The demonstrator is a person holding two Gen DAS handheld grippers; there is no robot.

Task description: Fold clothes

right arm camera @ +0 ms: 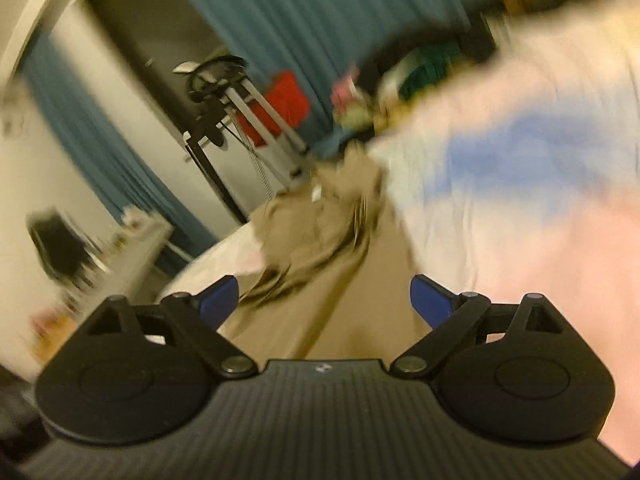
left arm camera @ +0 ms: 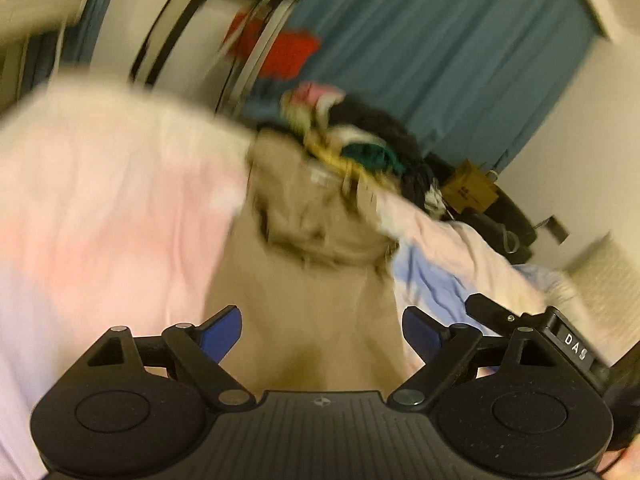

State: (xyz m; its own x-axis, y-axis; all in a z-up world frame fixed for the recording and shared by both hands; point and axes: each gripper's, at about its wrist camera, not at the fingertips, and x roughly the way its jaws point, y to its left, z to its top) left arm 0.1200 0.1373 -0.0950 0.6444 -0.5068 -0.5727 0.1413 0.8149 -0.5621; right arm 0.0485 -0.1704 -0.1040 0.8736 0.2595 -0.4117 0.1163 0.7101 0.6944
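Observation:
A tan garment (left arm camera: pixel 316 248) lies on a bed covered by a pink, white and blue sheet (left arm camera: pixel 100 216); its far end is bunched, its near part runs flat toward me. My left gripper (left arm camera: pixel 322 332) is open just above the flat tan cloth, blue pads wide apart, holding nothing. My right gripper (right arm camera: pixel 324 300) is also open over the same tan garment (right arm camera: pixel 320 240), with the sheet (right arm camera: pixel 520 168) to its right. The other gripper's black body (left arm camera: pixel 532 324) shows at the right edge of the left wrist view. Both views are motion-blurred.
A heap of mixed clothes (left arm camera: pixel 360 136) lies beyond the tan garment. Teal curtains (left arm camera: pixel 440 40) hang behind. A metal stand with a red item (right arm camera: pixel 276 108) is by the wall. A brown paper bag (left arm camera: pixel 472 188) and dark objects sit off the bed.

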